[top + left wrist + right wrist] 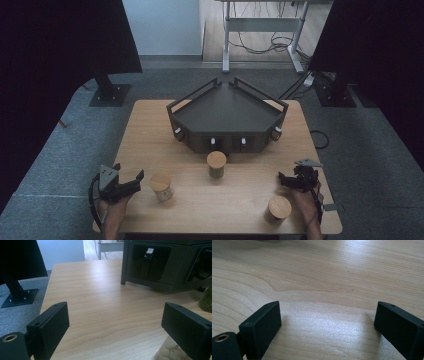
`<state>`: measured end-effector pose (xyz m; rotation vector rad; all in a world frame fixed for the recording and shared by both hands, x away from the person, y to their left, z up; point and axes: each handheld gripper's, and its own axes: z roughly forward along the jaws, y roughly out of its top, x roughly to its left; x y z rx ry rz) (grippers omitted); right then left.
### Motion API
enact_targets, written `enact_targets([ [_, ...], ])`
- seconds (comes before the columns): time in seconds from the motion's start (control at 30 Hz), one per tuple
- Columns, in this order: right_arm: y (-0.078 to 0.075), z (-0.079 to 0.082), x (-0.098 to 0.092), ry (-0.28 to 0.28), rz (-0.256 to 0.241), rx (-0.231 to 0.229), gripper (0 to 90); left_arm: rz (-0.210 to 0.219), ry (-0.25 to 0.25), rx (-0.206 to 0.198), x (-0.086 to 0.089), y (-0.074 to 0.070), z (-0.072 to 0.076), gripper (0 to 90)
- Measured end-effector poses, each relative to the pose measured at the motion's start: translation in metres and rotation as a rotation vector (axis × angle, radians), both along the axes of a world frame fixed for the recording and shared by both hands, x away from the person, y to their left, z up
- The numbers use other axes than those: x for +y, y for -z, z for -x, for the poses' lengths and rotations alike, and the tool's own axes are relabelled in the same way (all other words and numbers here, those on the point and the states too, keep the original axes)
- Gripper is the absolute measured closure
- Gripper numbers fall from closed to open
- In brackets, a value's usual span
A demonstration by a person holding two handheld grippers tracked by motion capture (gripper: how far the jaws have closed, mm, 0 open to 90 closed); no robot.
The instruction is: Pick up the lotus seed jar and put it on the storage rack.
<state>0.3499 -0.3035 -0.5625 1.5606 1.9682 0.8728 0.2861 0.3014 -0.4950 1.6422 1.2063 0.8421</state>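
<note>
My left gripper [131, 181], jaws spread, should approach the lower-left jar [161, 186] level; my right gripper [286, 181] rests spread.

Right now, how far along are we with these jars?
Nothing looks done: all three jars stand on the table, none on the dark tray. In hand: the left gripper is open, pointed toward the left jar without touching it; the right gripper is open over bare wood. Left: the middle jar and right jar also stand untouched.
</note>
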Motion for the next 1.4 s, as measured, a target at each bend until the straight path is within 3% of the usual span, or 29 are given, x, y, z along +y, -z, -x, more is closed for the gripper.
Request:
enact_targets([
  [1.4, 0.000, 0.000, 0.000, -0.003, 0.000, 0.001, 6.4, -0.012, 0.061, -0.023, -0.022, -0.006, 0.006, 7.2],
])
